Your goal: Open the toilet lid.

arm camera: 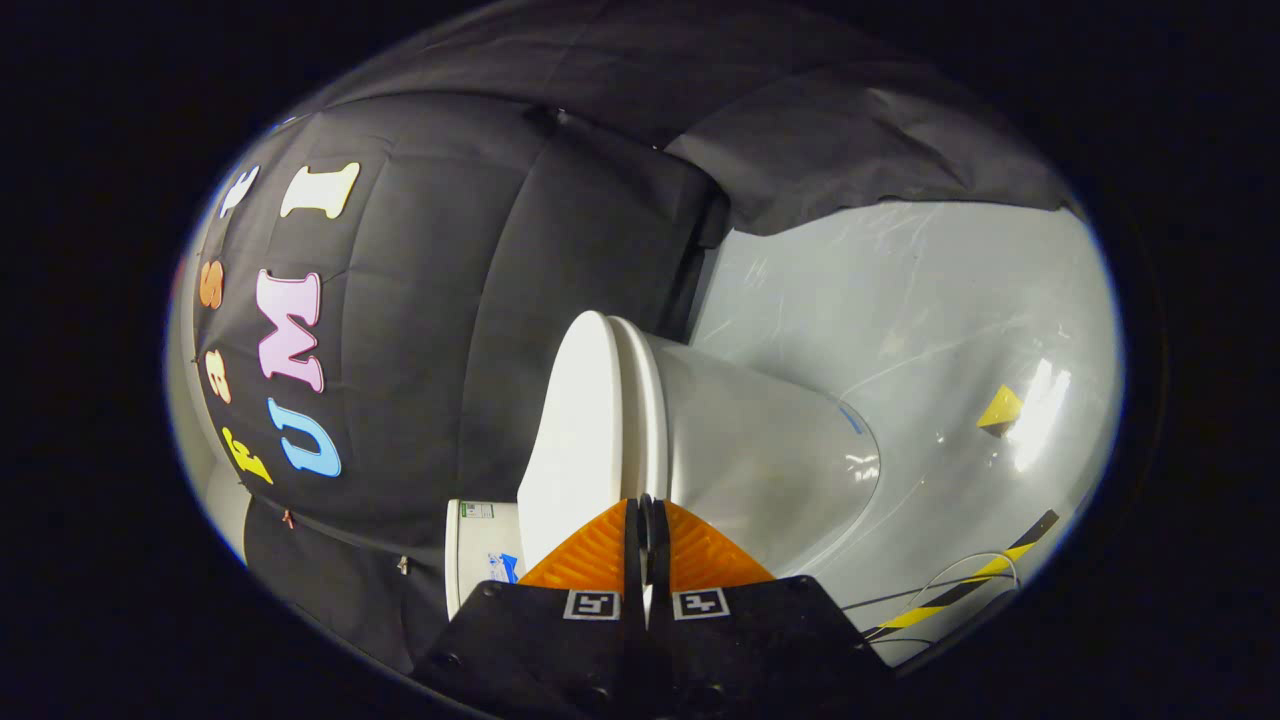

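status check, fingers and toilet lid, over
Gripper fingers closed together, nothing between them. Toilet lid still down on the bowl, just ahead of the fingers. Nothing in the way.

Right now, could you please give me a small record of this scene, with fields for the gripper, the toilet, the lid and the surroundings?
gripper: the gripper has its two fingers closed together, nothing visible between them
toilet: the white toilet sits just ahead of the fingers, seen rolled sideways by the camera
lid: the toilet lid is down on the seat, not yet opened
contact: fingertips are at the lid's edge; touching or not cannot be told
floor: pale glossy floor with a yellow-black striped tape
wall: black cloth behind the toilet
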The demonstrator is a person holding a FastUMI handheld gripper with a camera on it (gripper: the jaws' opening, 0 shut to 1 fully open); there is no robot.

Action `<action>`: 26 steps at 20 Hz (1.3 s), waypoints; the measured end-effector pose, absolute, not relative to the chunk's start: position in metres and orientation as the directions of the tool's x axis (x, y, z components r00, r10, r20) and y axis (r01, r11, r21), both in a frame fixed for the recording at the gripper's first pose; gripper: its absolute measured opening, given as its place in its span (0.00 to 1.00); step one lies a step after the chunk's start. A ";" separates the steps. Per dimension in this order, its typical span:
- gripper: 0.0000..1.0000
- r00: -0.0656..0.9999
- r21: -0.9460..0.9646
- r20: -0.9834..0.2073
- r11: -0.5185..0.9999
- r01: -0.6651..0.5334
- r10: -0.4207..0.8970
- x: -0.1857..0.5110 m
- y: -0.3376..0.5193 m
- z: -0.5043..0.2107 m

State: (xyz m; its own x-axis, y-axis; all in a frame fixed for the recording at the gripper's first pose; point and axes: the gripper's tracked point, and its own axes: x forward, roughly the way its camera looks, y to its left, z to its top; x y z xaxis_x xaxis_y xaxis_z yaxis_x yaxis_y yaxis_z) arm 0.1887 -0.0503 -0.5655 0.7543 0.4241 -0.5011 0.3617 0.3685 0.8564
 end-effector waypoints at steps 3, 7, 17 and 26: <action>0.05 0.765 0.860 -0.494 0.364 0.358 0.414 0.190 -0.050 -0.554; 0.05 0.780 0.847 -0.497 0.406 0.343 0.380 0.191 -0.045 -0.528; 0.05 0.804 0.777 -0.498 0.580 0.247 0.325 0.194 -0.013 -0.419; 0.05 0.834 0.649 -0.484 0.748 0.137 0.267 0.194 0.051 -0.322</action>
State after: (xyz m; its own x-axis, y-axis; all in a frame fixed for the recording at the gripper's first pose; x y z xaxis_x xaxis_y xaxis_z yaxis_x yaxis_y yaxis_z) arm 0.1945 0.0505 -0.3220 0.8335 0.2672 -0.4836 0.1367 0.7484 0.6490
